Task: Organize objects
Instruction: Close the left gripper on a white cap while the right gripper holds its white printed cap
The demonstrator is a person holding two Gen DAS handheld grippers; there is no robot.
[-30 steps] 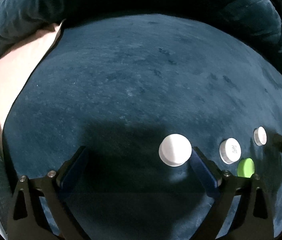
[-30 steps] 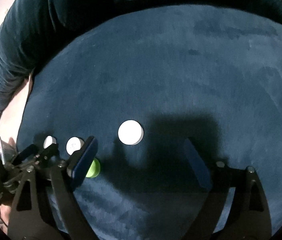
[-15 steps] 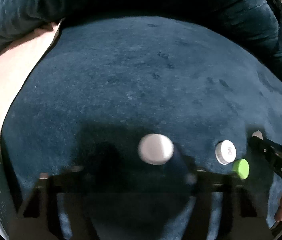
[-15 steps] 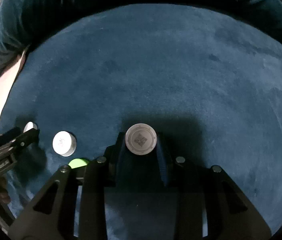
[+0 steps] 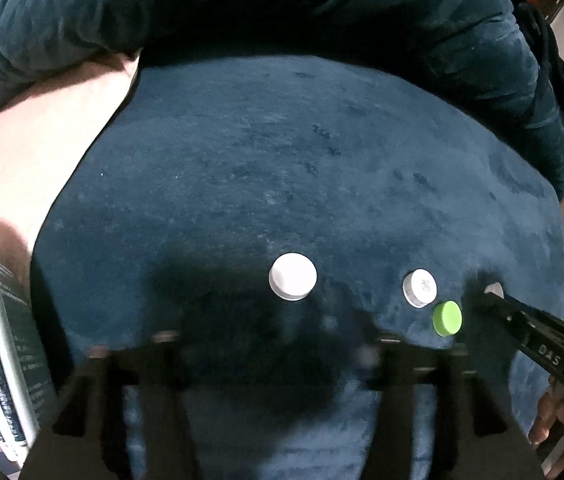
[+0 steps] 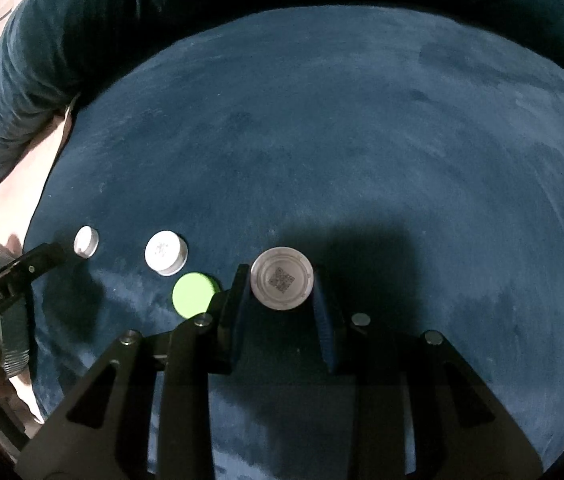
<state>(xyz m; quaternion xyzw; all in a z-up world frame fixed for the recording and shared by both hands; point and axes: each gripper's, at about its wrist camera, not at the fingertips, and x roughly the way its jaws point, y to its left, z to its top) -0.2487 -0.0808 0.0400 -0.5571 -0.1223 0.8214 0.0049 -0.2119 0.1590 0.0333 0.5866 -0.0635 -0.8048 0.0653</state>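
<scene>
Four bottle caps lie on a round blue velvet cushion (image 6: 361, 140). Taking the green cap (image 6: 194, 294) as reference, the grey code-printed cap (image 6: 282, 278) sits just to its right, clamped rim to rim between the narrowed blue pads of the right gripper (image 6: 282, 285), its flat printed face turned up to the camera. A marked white cap (image 6: 166, 253) lies just left of the green cap and a plain white cap (image 6: 86, 241) farther left. The right wrist view alone shows the printed code; the left wrist view shows only a sliver of that cap behind the right gripper's tip, and the blurred left gripper (image 5: 266, 320), whose jaws have just been opening, with nothing between them.
</scene>
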